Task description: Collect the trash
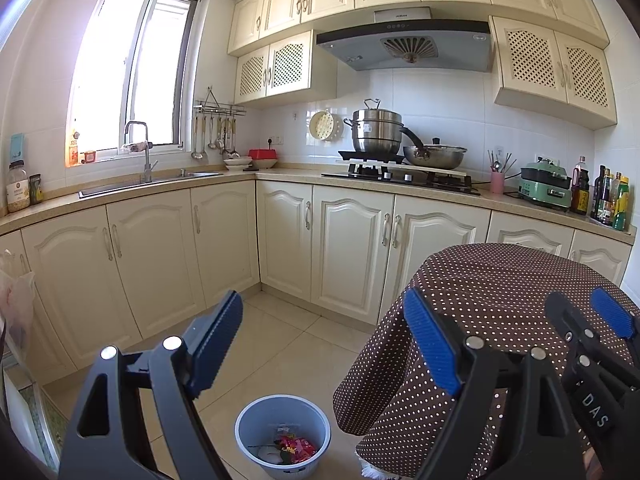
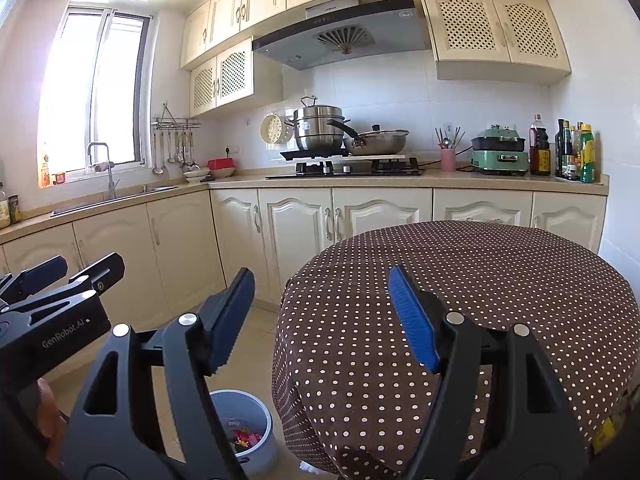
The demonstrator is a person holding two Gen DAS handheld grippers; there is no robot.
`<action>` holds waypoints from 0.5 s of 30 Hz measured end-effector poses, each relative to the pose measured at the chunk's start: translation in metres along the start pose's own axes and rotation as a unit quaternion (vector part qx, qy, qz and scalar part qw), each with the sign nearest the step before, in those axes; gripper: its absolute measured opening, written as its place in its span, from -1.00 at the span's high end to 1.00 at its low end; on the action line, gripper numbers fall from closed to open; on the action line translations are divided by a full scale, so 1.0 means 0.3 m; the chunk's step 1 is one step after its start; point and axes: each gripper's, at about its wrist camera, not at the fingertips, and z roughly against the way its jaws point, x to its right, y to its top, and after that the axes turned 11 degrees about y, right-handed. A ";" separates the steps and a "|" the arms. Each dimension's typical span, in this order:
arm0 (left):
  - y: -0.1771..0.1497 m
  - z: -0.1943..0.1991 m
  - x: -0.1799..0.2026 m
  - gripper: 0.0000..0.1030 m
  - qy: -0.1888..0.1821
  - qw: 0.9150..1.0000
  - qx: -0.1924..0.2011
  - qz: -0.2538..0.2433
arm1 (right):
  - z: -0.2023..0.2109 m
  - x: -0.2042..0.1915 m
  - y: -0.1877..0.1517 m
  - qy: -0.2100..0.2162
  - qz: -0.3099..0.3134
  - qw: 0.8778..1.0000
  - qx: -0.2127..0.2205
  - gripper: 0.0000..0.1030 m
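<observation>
Locating target: the bin (image 1: 282, 434) stands on the floor tiles (image 1: 280, 332), just beside the draped table (image 1: 500, 280), at its left foot.
Bin contents: red wrappers (image 1: 294, 446) and some pale scraps lie at the bottom; the bin is far from full.
Loose trash: none shows on the tabletop or on the visible floor; judged from this, collection may be near its end, or the remaining pieces lie out of view.
Bearing from left gripper (image 1: 324, 344): the bin lies below and slightly left of the gap between the jaws, close to the lower edge of the left wrist view.
Bearing from right gripper (image 2: 322, 316): the bin (image 2: 244, 426) lies below and to the left, partly hidden behind the left finger.
Nearer gripper: left, as judged; its view looks almost straight down into the bin mouth.
Long axis: none to align with; the bin mouth is round, so approach direction is free.
Left jaws: spread wide, nothing between the pads.
Right jaws: spread wide, nothing between the pads.
Pose, left: held above the floor, aimed toward the cabinets (image 1: 352, 240), pitched a little downward.
Pose, right: held over the table edge, roughly level, aimed toward the stove (image 2: 344, 168).
Spacing: the two grippers sit side by side, near but apart; each shows at the edge of the other's view.
Risk: a drop from the right side could catch the tablecloth overhang.
</observation>
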 end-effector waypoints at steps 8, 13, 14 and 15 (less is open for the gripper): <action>-0.002 -0.001 0.000 -0.58 0.000 1.000 -0.001 0.000 | 0.003 -0.003 0.001 0.000 -0.002 1.000 0.005 -0.35; -0.006 -0.001 0.002 -0.58 0.000 1.000 0.000 -0.001 | 0.001 -0.003 0.001 0.001 -0.004 1.000 0.004 -0.35; -0.006 -0.001 0.002 -0.58 0.000 1.000 0.000 -0.001 | 0.002 -0.005 0.001 0.000 -0.004 1.000 0.004 -0.36; -0.007 0.000 0.003 -0.58 0.000 1.000 0.000 -0.001 | 0.001 -0.004 0.001 0.000 -0.004 1.000 0.004 -0.36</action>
